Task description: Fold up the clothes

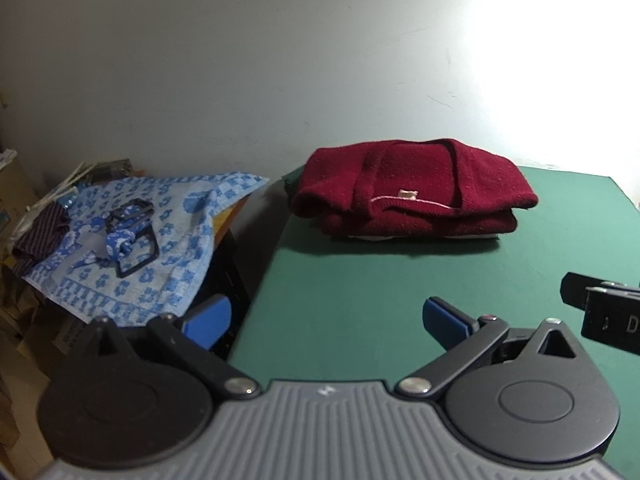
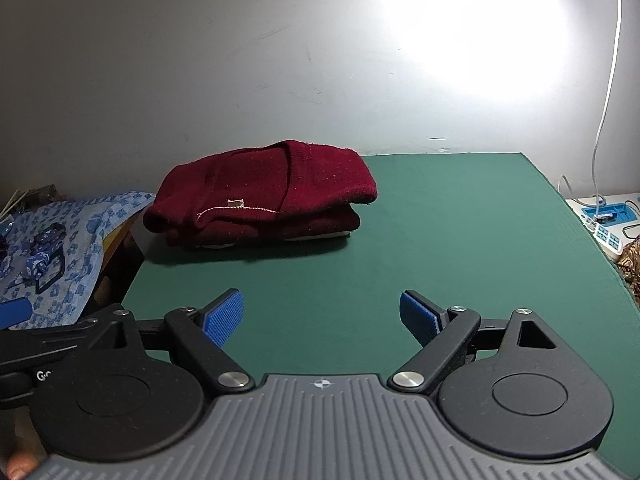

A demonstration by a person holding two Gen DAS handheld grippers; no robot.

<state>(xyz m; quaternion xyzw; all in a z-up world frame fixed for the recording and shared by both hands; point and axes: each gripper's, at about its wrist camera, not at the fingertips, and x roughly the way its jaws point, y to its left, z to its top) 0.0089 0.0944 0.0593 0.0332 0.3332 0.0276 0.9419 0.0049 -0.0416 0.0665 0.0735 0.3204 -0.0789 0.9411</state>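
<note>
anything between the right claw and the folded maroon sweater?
Nothing. In the right wrist view, only bare green mat lies between the open right claw and the maroon sweater. The left wrist view shows the same bare stretch.

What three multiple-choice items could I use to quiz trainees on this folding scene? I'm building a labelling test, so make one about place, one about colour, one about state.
1. Where does the sweater lie?
A. on the green mat's far left part
B. on the blue patterned towel
C. between a gripper's fingers

2. What colour is the sweater?
A. grey
B. dark red
C. yellow

3. How do the left gripper and right gripper stand?
A. both shut
B. one shut on cloth
C. both open, holding nothing

Key: 1 A, it rests on the green mat near the wall; 2 B, its knit is maroon; 3 C, bare mat shows between each pair of blue pads.
</note>
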